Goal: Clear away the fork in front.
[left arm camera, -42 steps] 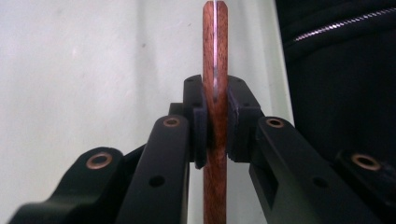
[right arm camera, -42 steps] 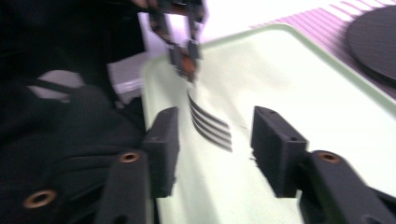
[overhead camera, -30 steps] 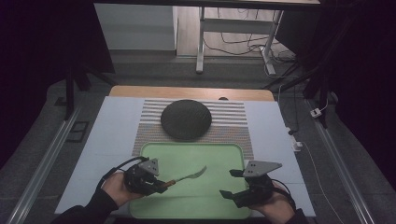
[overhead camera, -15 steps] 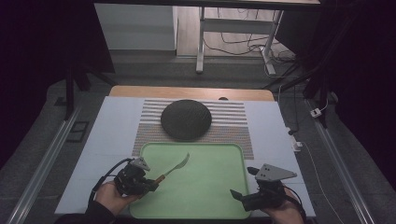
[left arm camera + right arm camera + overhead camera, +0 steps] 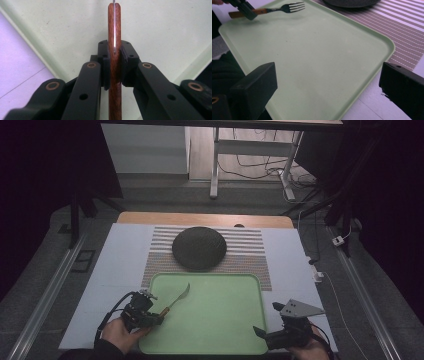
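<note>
Two grippers work over one green tray (image 5: 220, 330). My left gripper (image 5: 161, 316) pinches the wooden handle of a fork (image 5: 176, 300), its pads (image 5: 107, 65) pressed on both flat sides of the handle near the middle; the tines reach forward and away from the jaws, above the tray's near-left part. My right gripper (image 5: 256, 331) holds nothing: its jaws have just been opening and now stand spread wide at the tray's near-right edge, with bare tray between them in the right gripper view. Beyond the fork's tines, a dark round plate (image 5: 199, 248) rests on a striped placemat (image 5: 250, 251), well apart from both tools.

I judge the step in hand to be carrying the fork with the left gripper alone. To do it well, I keep the pinch firm so the long handle does not swing in the pads, hold the fork near level, and lower it until it rests flat before releasing. The right gripper is best kept clear of the fork's path.
</note>
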Motion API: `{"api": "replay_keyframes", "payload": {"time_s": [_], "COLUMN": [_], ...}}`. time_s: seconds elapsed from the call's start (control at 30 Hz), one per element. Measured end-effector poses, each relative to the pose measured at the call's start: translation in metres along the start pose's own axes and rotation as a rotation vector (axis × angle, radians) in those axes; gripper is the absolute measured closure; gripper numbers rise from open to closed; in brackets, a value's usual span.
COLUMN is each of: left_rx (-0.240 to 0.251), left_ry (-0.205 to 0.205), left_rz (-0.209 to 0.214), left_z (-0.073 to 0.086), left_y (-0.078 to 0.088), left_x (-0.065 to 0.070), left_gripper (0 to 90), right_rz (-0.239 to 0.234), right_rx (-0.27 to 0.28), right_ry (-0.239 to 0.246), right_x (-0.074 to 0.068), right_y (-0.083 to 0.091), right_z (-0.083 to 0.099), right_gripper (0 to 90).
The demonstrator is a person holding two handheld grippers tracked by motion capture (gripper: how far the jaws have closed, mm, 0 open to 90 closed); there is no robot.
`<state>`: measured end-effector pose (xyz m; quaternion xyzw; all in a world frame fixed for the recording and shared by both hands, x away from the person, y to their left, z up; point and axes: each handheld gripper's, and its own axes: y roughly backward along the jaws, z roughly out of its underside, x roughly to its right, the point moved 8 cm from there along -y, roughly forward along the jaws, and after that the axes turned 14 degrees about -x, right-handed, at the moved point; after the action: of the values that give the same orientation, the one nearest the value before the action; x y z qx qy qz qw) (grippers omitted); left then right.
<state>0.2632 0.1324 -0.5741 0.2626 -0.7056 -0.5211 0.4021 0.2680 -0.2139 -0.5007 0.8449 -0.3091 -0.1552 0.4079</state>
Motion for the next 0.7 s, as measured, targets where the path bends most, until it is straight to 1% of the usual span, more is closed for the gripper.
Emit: {"api": "replay_keyframes", "payload": {"time_s": [0.07,0.17,0.27,0.3,0.33,0.37,0.4,0.43,0.53,0.6,0.63,0.7], "left_rx": [-0.009,-0.035,-0.032,-0.030,-0.028,-0.025,-0.022,-0.016,0.022,0.052,0.062,0.081], "left_ry": [-0.001,-0.012,-0.024,-0.026,-0.029,-0.029,-0.031,-0.033,-0.047,-0.074,-0.080,-0.103], "left_rz": [-0.006,-0.025,-0.038,-0.034,-0.029,-0.017,-0.013,-0.012,0.000,-0.001,-0.004,-0.008], "left_z": [-0.001,-0.003,-0.004,-0.005,-0.005,-0.005,-0.005,-0.005,-0.010,-0.016,-0.019,-0.026], "left_y": [-0.003,-0.010,-0.012,-0.012,-0.012,-0.012,-0.011,-0.010,-0.002,0.005,0.007,0.012], "left_x": [0.001,0.003,0.005,0.005,0.004,0.004,0.003,0.003,0.002,0.002,0.002,0.001], "left_gripper": [79.5,79.4,79.1,78.8,78.4,77.5,74.6,71.0,68.9,69.0,69.4,73.3], "right_rz": [0.005,0.009,0.009,0.014,0.007,0.012,0.012,0.010,0.005,-0.004,-0.003,-0.009], "right_rx": [-0.002,-0.003,-0.012,-0.019,-0.021,-0.028,-0.033,-0.028,-0.031,-0.030,-0.035,-0.029], "right_ry": [-0.005,-0.016,-0.031,-0.040,-0.043,-0.047,-0.050,-0.053,-0.066,-0.080,-0.083,-0.094], "right_x": [0.001,0.004,0.006,0.007,0.007,0.008,0.008,0.008,0.009,0.009,0.009,0.009], "right_y": [0.000,0.001,0.001,0.001,0.000,0.000,0.000,0.000,0.002,0.003,0.003,0.004], "right_z": [0.001,0.003,0.005,0.006,0.007,0.008,0.008,0.008,0.009,0.010,0.011,0.011], "right_gripper": [1.8,1.8,1.8,1.8,1.8,1.8,1.8,1.8,1.8,1.8,1.8,1.6]}}
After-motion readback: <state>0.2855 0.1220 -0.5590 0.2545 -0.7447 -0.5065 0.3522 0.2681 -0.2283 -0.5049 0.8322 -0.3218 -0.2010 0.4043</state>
